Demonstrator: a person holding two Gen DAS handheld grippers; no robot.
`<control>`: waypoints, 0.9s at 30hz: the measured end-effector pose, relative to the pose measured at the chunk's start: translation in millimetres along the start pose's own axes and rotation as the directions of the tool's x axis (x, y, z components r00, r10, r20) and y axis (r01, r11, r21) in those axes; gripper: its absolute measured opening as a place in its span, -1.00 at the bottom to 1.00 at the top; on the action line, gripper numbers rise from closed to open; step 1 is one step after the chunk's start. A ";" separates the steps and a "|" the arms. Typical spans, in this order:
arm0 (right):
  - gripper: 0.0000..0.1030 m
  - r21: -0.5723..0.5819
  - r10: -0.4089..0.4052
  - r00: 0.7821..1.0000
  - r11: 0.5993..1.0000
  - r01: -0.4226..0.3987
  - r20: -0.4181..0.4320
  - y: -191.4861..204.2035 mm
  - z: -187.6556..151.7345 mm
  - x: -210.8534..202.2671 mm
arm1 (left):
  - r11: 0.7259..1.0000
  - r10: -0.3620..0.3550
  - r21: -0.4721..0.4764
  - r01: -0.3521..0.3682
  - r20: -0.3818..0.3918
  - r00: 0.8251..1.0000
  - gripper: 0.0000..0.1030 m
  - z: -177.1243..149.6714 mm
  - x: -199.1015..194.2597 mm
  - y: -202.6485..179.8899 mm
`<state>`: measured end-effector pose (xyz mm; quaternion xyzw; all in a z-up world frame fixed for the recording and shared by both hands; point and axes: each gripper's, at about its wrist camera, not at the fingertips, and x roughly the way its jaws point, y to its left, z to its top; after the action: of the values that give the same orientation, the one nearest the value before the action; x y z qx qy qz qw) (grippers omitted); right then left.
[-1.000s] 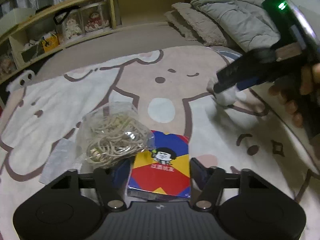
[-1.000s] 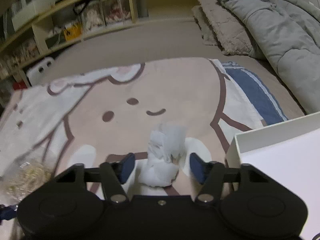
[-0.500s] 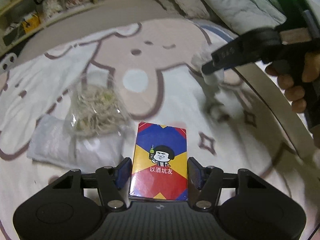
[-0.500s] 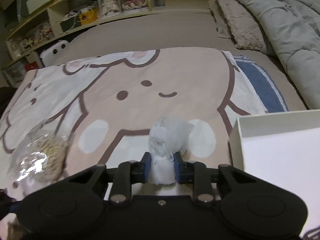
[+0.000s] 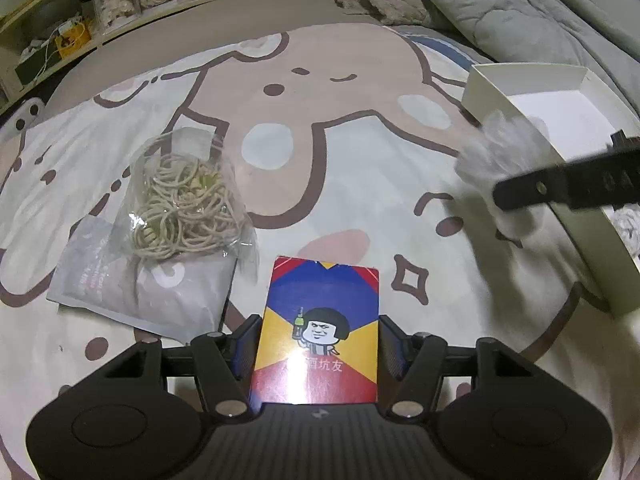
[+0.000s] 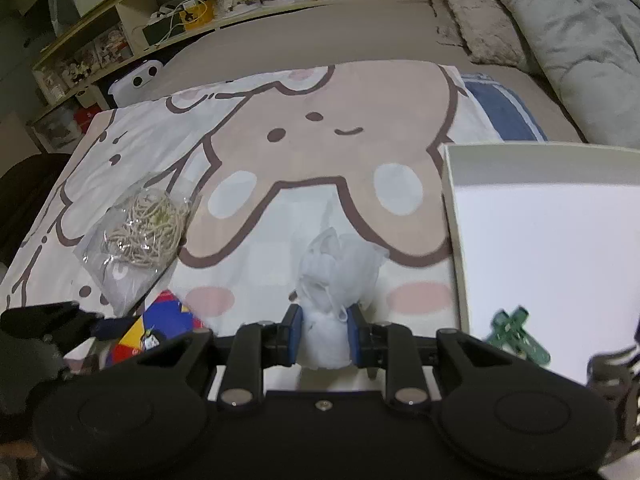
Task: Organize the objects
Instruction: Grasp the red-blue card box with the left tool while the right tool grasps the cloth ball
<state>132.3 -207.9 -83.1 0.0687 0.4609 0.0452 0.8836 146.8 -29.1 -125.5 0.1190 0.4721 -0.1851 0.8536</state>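
Note:
My left gripper (image 5: 318,340) is shut on a red, yellow and blue card box (image 5: 318,328) with a cartoon face, held above the cartoon blanket (image 5: 340,184). My right gripper (image 6: 324,334) is shut on a white crumpled mesh bundle (image 6: 340,268), held above the blanket just left of the white box (image 6: 452,200). In the left wrist view the bundle (image 5: 496,152) and a right finger (image 5: 560,188) show in front of the white box (image 5: 488,96). A clear bag of rubber bands (image 5: 180,204) lies on a grey pouch (image 5: 132,292).
A green clip (image 6: 516,334) lies inside the white box near its front. A grey duvet (image 6: 572,32) and a pillow (image 6: 472,12) lie at the back right. Wooden shelves (image 6: 120,28) with figurines run along the back left.
My right gripper closed on the white bundle and lifted it toward the white box. My left gripper, holding the card box, rose and pulled back from the rubber band bag.

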 end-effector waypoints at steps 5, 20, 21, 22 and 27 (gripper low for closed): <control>-0.52 0.029 -0.002 1.000 1.000 0.002 0.005 -5.0 -4.2 2.1 | 0.998 -0.007 -0.059 0.008 0.023 1.000 0.17 2.4 -6.5 6.1; -0.52 0.051 -0.046 0.985 0.998 0.038 0.168 -7.0 11.7 -47.2 | 0.981 0.014 -0.192 0.037 0.258 0.966 0.17 26.4 -73.4 19.4; -0.52 0.053 -0.049 0.983 0.998 0.040 0.177 -7.5 12.4 -50.9 | 0.979 0.014 -0.199 0.042 0.274 0.962 0.17 27.8 -78.6 19.8; -0.52 0.057 -0.048 0.981 0.998 0.038 0.187 -7.5 13.3 -55.0 | 0.977 0.014 -0.206 0.048 0.288 0.957 0.17 28.6 -83.7 20.6; -0.52 0.036 -0.048 0.967 0.999 0.041 0.249 -8.2 18.7 -73.9 | 0.976 0.024 -0.213 0.053 0.347 0.938 0.17 35.2 -102.1 20.4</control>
<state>105.5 -228.1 -14.1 0.0771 0.3480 0.0093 0.9343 132.8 -3.2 -19.5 -0.0140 0.3325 -0.1563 0.9299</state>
